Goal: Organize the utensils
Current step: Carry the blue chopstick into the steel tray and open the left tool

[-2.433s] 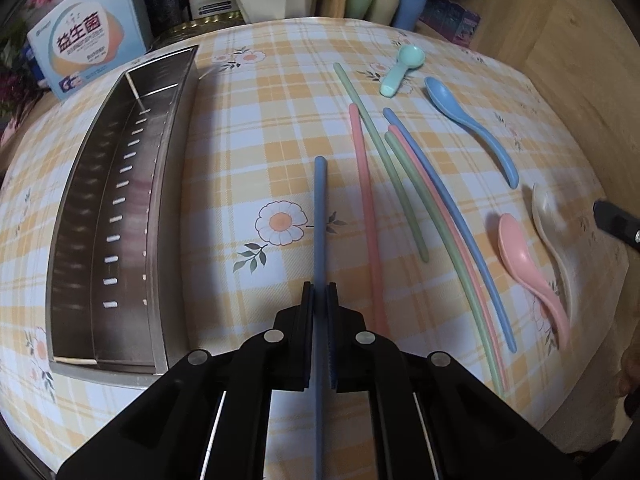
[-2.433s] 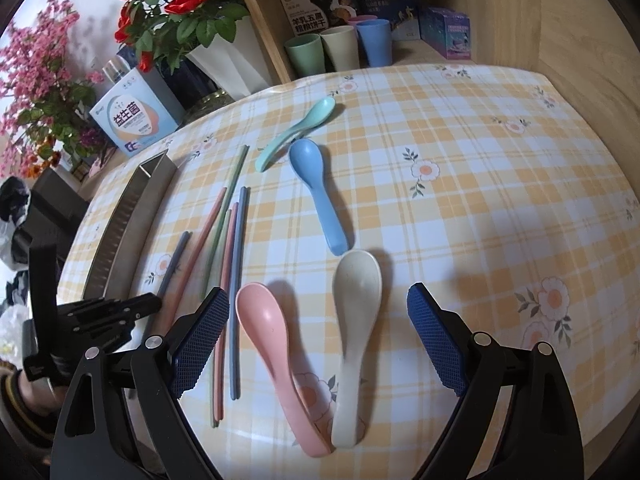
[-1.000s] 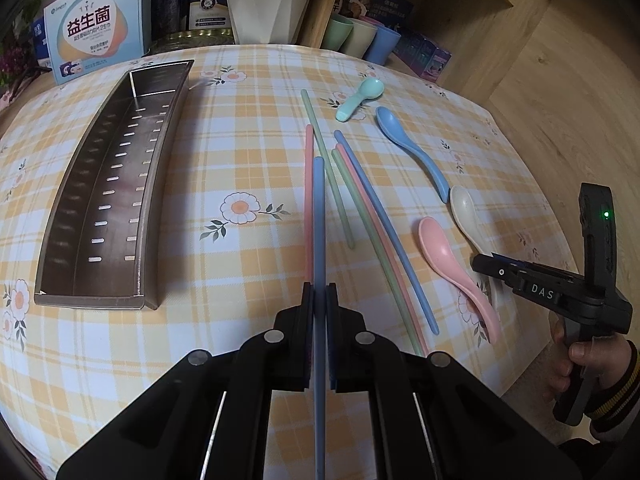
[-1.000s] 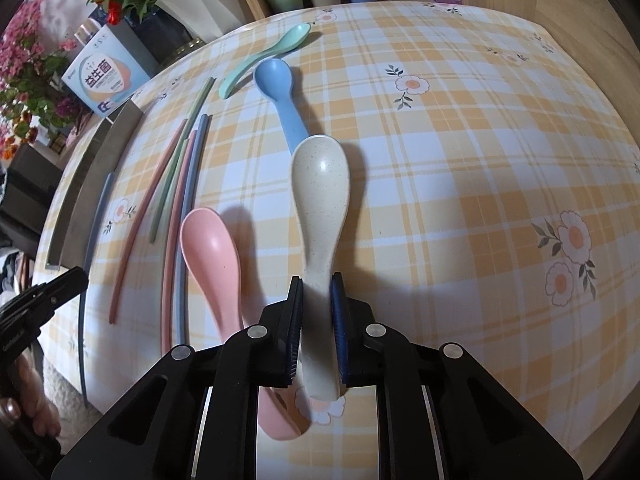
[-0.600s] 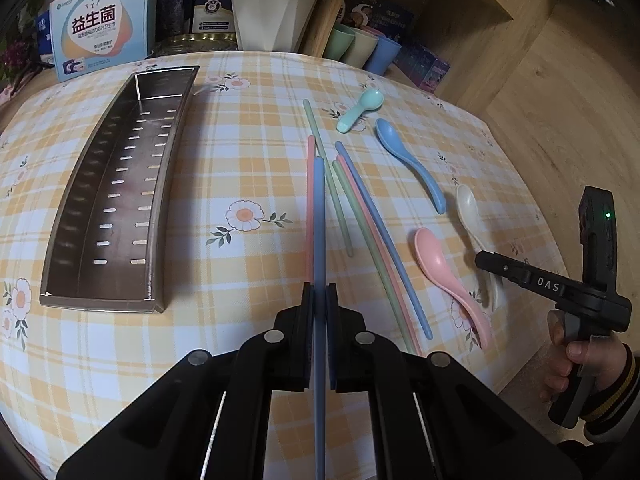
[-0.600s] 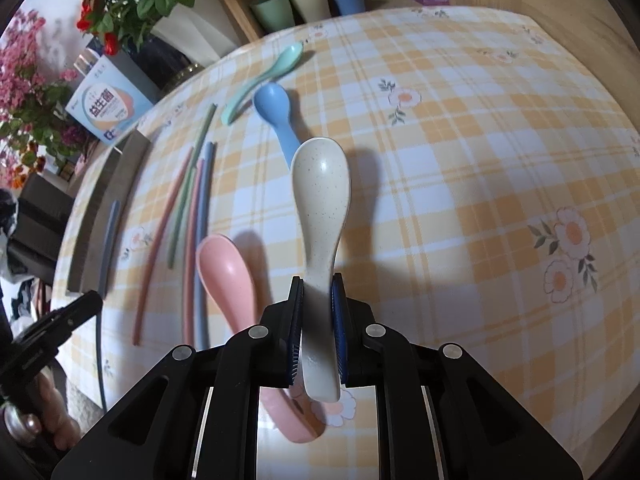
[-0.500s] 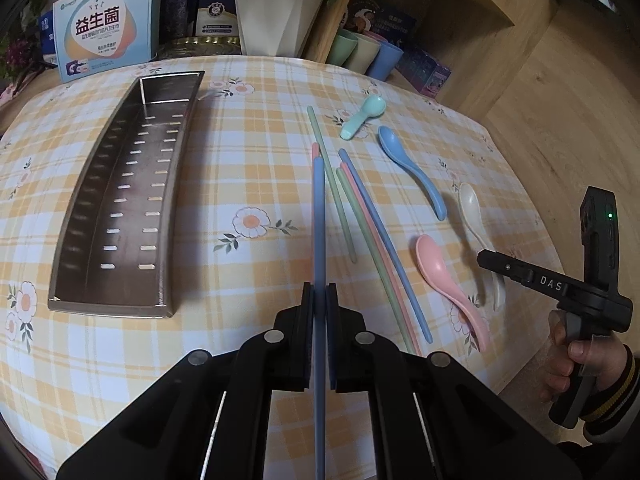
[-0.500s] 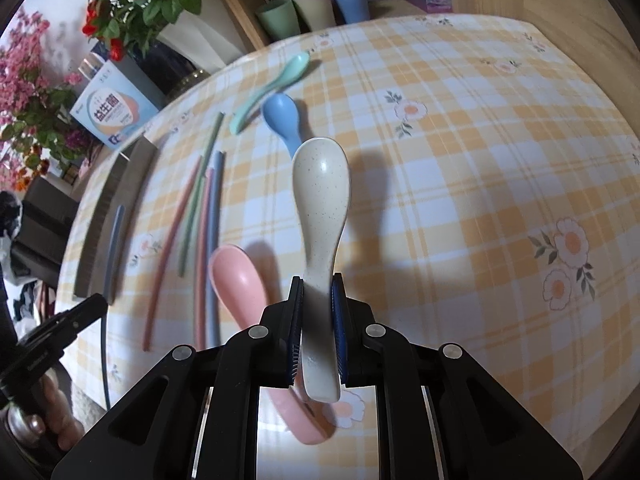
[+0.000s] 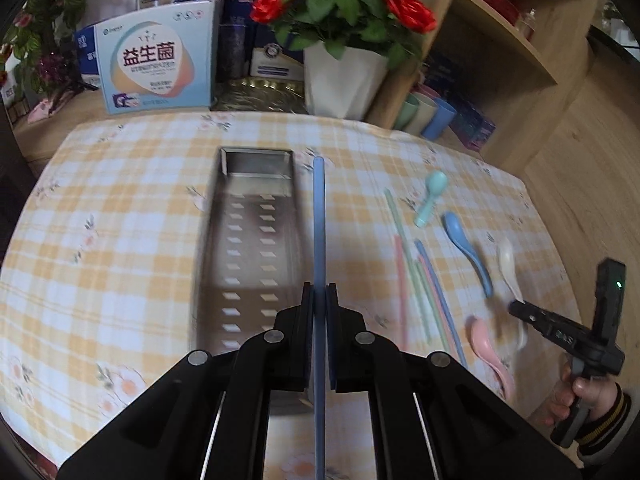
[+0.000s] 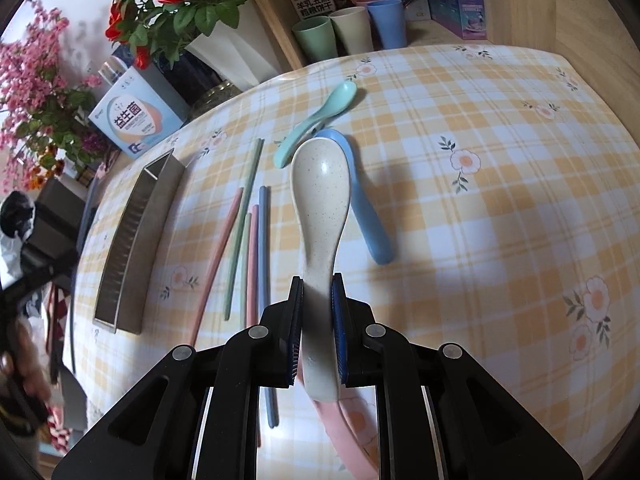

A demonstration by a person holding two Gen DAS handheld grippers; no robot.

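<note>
While our left gripper (image 9: 319, 300) clamps its fingers on the blue chopstick (image 9: 319, 216) above the metal tray (image 9: 248, 248), our right gripper (image 10: 317, 300) grips the cream spoon (image 10: 320, 196) over the worktop (image 10: 500, 200).

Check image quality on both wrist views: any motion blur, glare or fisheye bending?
Left wrist: table and metal tray smeared by motion blur, while the tool and its blue chopstick stay sharp. Right wrist: crisp, small highlight on the beige spoon, dark shadow beside it; tablecloth bulges, edges vignetted black.
</note>
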